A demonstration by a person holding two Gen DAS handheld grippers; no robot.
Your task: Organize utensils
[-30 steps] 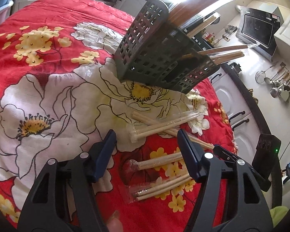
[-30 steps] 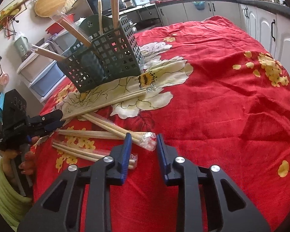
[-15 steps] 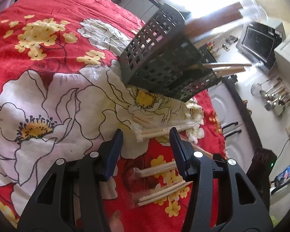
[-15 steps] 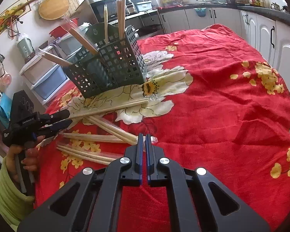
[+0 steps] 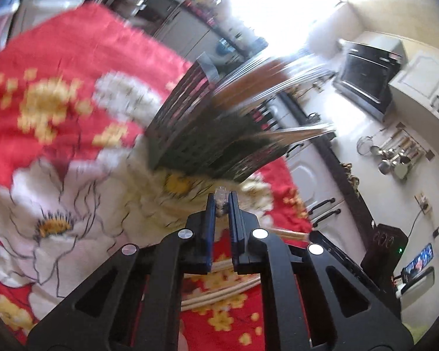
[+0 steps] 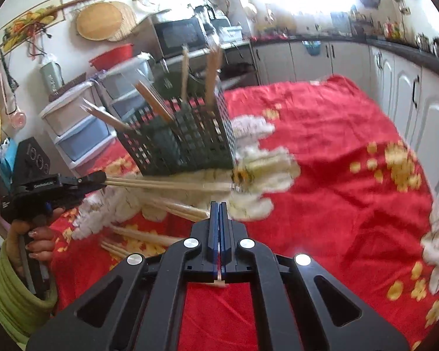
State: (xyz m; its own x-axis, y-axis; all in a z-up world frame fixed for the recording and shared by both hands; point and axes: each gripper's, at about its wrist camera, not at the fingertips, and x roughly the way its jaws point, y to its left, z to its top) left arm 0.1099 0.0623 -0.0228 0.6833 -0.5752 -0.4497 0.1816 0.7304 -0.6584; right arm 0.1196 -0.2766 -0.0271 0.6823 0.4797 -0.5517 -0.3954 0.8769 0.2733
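Observation:
A dark slotted utensil basket (image 6: 184, 140) stands on the red floral cloth and holds several wrapped chopstick pairs; it also shows blurred in the left wrist view (image 5: 202, 134). My left gripper (image 5: 221, 201) is shut on a wrapped chopstick pair (image 6: 166, 185), held level in front of the basket, and shows from the side in the right wrist view (image 6: 99, 180). My right gripper (image 6: 219, 204) is shut on another wrapped chopstick pair (image 6: 184, 211), whose end shows behind the fingers. More wrapped pairs (image 6: 137, 234) lie on the cloth.
The table cloth (image 6: 336, 190) spreads right and forward. White cabinets (image 6: 409, 93) run along the right. Plastic drawers (image 6: 79, 128) and a microwave (image 6: 181, 33) stand behind the basket. A phone (image 5: 418, 263) lies at the right in the left wrist view.
My left gripper closed on a chopstick pair and lifted it. My right gripper, shut half a second ago, has risen with its pair. Both views tilted upward.

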